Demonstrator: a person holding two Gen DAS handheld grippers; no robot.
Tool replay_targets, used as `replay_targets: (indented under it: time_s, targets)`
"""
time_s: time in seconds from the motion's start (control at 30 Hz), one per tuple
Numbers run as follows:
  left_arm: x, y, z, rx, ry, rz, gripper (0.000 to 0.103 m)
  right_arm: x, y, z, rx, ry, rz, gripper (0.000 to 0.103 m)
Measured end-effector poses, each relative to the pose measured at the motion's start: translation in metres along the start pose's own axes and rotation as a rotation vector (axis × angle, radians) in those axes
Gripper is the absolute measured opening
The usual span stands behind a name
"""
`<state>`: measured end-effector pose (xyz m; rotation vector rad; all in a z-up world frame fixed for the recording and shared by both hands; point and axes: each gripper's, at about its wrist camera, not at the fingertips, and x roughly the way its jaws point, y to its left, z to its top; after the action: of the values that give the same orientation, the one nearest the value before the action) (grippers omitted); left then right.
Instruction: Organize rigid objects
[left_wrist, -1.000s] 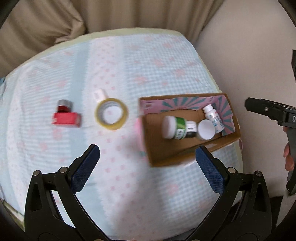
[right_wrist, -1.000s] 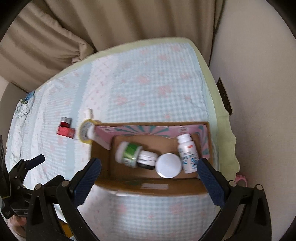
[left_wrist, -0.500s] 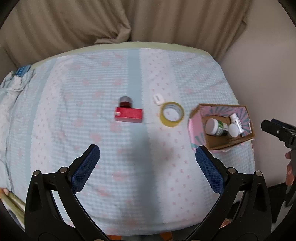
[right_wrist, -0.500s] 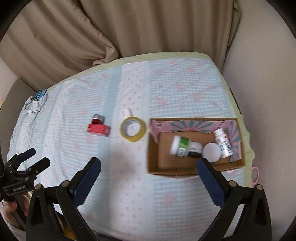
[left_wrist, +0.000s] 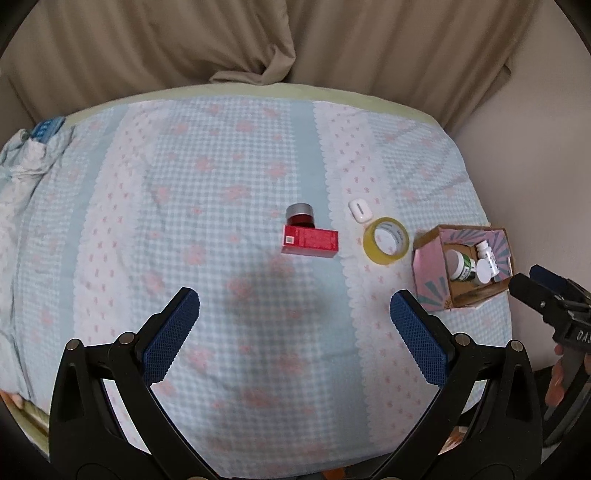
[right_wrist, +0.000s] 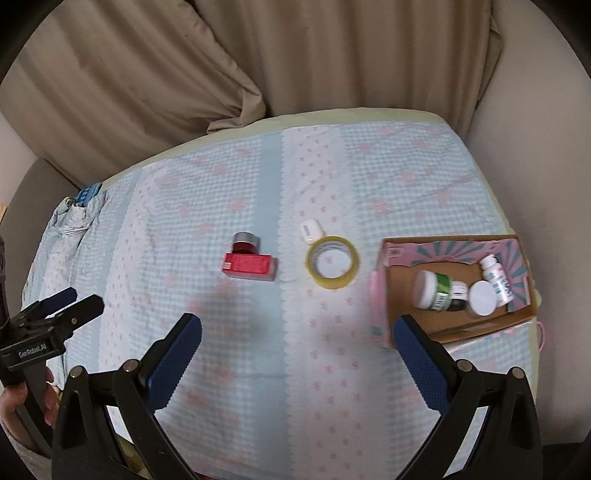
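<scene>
Only readable writing is "GenRobot.AI" on the left gripper (right_wrist: 61, 308); the bottle labels are too blurry. The cardboard box (right_wrist: 480, 326) at the bed's (left_wrist: 221, 166) right edge holds a green-labelled jar (right_wrist: 436, 290), a white-capped jar (right_wrist: 482, 295) and a small white bottle (right_wrist: 496, 278). Red box (left_wrist: 310, 240), red jar (left_wrist: 300, 216), tape roll (left_wrist: 386, 240) and white case (left_wrist: 359, 210) lie outside on the bed, and both the left gripper and right gripper (right_wrist: 295, 354) are spread wide, holding nothing.

Left claw (left_wrist: 293, 325) wide above checked cloth (left_wrist: 207, 192); red box (left_wrist: 310, 240), tape roll (left_wrist: 386, 240), carton (left_wrist: 463, 264) beyond
</scene>
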<state>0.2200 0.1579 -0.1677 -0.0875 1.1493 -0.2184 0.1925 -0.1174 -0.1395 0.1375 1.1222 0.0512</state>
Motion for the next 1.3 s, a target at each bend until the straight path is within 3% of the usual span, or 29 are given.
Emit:
replay_targets:
  time_s: [0.43,0.97,1.1,1.3]
  targets:
    - [0.079,0.010,0.056,-0.001,0.090,0.007,0.103,0.075,0.036,0.048,-0.048,0.053,0.028,0.103]
    - [0.259,-0.001,0.093,-0.062,0.284,-0.019,0.103,0.224,-0.007,0.107,-0.130,0.203,-0.016,0.103]
    - [0.302,-0.007,0.099,-0.065,0.307,-0.033,0.101,0.275,-0.015,0.116,-0.163,0.262,-0.028,0.095]
    - [0.351,-0.013,0.096,-0.073,0.360,-0.015,0.088,0.339,-0.019,0.111,-0.202,0.347,-0.046,0.083]
